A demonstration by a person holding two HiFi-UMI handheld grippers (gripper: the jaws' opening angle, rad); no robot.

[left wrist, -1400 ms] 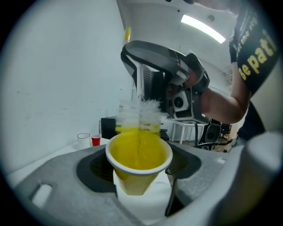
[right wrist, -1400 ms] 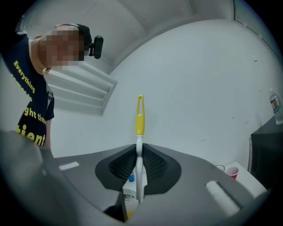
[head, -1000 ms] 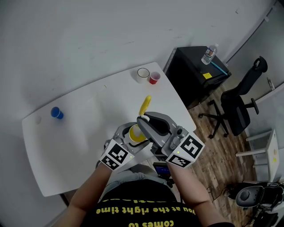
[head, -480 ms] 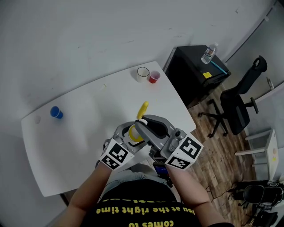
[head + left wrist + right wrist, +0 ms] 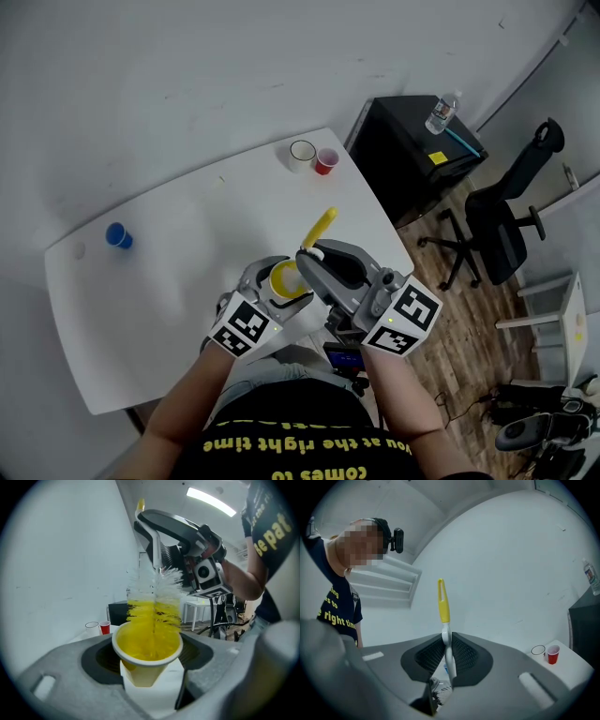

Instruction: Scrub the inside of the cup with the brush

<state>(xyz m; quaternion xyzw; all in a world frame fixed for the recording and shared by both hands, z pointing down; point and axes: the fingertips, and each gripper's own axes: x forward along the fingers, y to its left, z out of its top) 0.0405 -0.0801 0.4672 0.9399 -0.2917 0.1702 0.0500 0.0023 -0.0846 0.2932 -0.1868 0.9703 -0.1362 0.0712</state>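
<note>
My left gripper [image 5: 149, 667] is shut on a yellow cup [image 5: 146, 651], holding it upright above the near edge of the white table [image 5: 187, 272]. In the head view the cup [image 5: 285, 280] sits between the two grippers. My right gripper [image 5: 446, 660] is shut on the white stem of a bottle brush [image 5: 443, 606] with a yellow handle. The brush handle [image 5: 320, 228] sticks up and away from me. Its bristle head [image 5: 154, 606], white above and yellow below, reaches down into the cup's mouth.
At the table's far right corner stand a white cup [image 5: 302, 156] and a small red cup [image 5: 326, 162]. A blue cup [image 5: 118, 236] sits at the far left. Beyond the table are a black cabinet [image 5: 417, 155] with a water bottle [image 5: 442, 113] and an office chair [image 5: 511, 220].
The brush handle has swung: it dipped left and lower half a second ago, and now tilts up to the right. The right gripper shifted slightly right. The cup stays in place.
</note>
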